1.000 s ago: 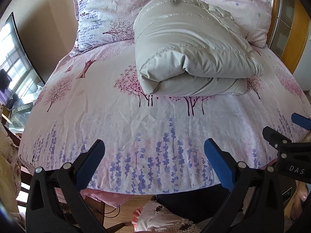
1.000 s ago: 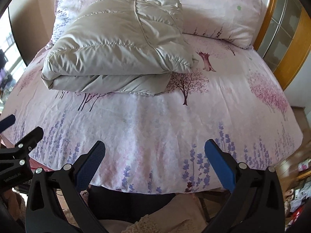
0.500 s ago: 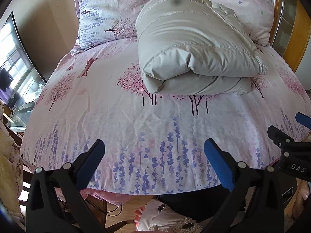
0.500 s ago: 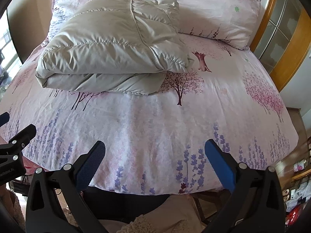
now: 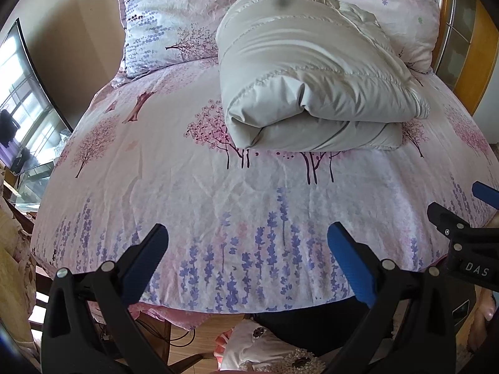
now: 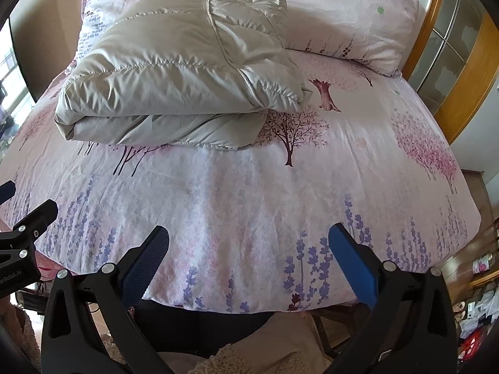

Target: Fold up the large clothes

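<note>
Folded down jacket on bed, both grippers clear.
The pale grey quilted down jacket (image 5: 308,93) lies folded in thick layers on the floral bedsheet (image 5: 187,187), against the pillows (image 6: 349,21). Left gripper (image 5: 246,249) and right gripper (image 6: 248,249): jaws spread wide, empty.

Glossy quilted jacket (image 5: 312,78); matt cotton sheet (image 5: 187,187).

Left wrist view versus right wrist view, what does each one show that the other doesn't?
Only the left wrist view shows the dark curved screen on the left and the jacket's rolled left end.

Only the right wrist view shows the jacket's folded-over seam and its right end, plus the wooden glass-paned frame running well down the bed's right side.

Both show the folded grey puffer jacket on the floral bedsheet, pillows behind it, and open tongs: left tongs, right tongs, neither touching the jacket.
</note>
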Motion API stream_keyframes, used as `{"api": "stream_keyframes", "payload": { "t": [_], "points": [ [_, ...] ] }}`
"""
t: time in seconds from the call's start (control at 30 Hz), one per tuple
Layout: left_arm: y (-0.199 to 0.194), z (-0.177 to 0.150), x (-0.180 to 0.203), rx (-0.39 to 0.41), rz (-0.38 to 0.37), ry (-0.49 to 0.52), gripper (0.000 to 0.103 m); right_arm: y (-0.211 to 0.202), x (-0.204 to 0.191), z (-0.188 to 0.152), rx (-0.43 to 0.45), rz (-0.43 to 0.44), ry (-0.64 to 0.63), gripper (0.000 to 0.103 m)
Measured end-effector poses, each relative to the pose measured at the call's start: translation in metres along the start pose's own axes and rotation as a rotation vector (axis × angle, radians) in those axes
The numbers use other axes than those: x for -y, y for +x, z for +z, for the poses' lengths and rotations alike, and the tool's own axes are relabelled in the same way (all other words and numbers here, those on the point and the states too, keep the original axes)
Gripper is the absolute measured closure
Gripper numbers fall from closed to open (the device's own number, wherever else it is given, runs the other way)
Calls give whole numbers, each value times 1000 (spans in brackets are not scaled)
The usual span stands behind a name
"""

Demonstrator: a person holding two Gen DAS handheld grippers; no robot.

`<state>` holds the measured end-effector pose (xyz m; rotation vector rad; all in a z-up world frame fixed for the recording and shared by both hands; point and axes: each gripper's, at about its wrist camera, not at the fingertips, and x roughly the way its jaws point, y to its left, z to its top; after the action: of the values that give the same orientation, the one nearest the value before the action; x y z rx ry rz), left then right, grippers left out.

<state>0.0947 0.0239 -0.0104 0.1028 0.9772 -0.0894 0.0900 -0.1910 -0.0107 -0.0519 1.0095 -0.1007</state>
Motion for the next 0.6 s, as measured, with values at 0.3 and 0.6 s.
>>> {"api": "stream_keyframes", "payload": {
  "t": [0.3, 0.6],
  "points": [
    [1, 0, -1, -1, -2, 1, 2, 1, -1, -1, -4, 3, 6, 1],
    [1, 0, 0, -3, -3, 0, 2, 4, -1, -2, -11, 11, 10, 1]
  ]
}}
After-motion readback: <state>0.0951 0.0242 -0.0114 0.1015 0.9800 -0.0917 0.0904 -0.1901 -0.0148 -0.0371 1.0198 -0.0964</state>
